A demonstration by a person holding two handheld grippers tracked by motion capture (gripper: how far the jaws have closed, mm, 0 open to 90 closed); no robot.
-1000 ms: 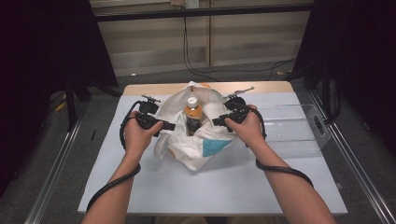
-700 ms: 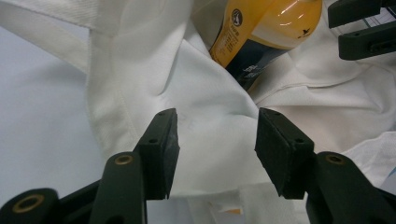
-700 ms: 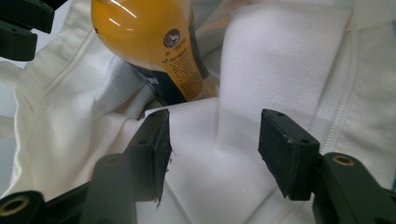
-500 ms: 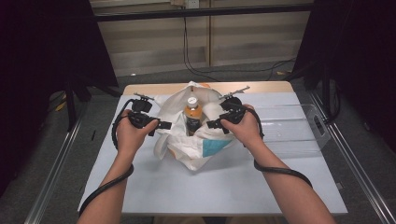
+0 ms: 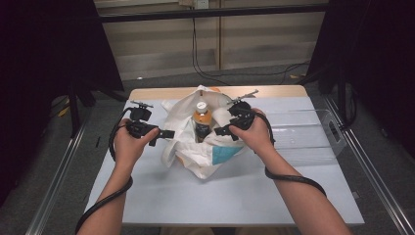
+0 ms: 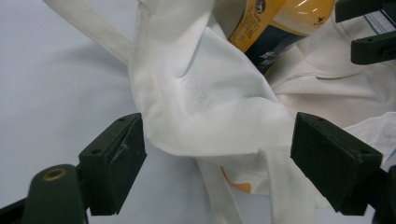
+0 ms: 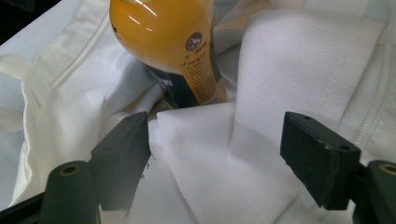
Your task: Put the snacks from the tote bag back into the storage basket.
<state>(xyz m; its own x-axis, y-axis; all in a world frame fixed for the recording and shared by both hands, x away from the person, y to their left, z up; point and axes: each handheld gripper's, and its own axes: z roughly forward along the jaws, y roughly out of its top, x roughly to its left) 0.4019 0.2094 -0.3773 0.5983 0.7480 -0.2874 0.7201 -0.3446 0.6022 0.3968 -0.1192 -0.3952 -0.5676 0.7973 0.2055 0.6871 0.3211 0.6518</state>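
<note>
Bottle [image 5: 201, 122] stands upright in the middle of the open white bag [image 5: 205, 152], and that is the relation our coming move turns on: its long axis runs straight up from the table [image 5: 147, 196], with 1 gripper on each side of it.

We see the left gripper [image 5: 165, 133] just off the bag's left edge in the high view, pointing right toward the bottle. Its jaws have just been opening; they now stand wide, and in the left gripper view a fold of the bag [image 6: 205, 102] lies between the pads without either pad pressing on it. The bottle [image 6: 275, 23] sits beyond that fold, ahead and to the upper right of these jaws.

The right gripper [image 5: 222, 130] rests over the bag's right half, pointing left, nearly touching the bottle's side in the high view. Its jaws have also just been opening and stand wide, holding nothing; in the right gripper view white cloth [image 7: 224, 154] lies between the pads, loose, and the bottle [image 7: 173, 51] rises straight ahead, slightly left of centre.

We judge the right gripper the nearer of the 2 to the bottle, with only a fold of cloth between. The left one has the bag's rim before it. A clear tray [image 5: 313, 132] lies at the table's right, apart from the bag.
</note>
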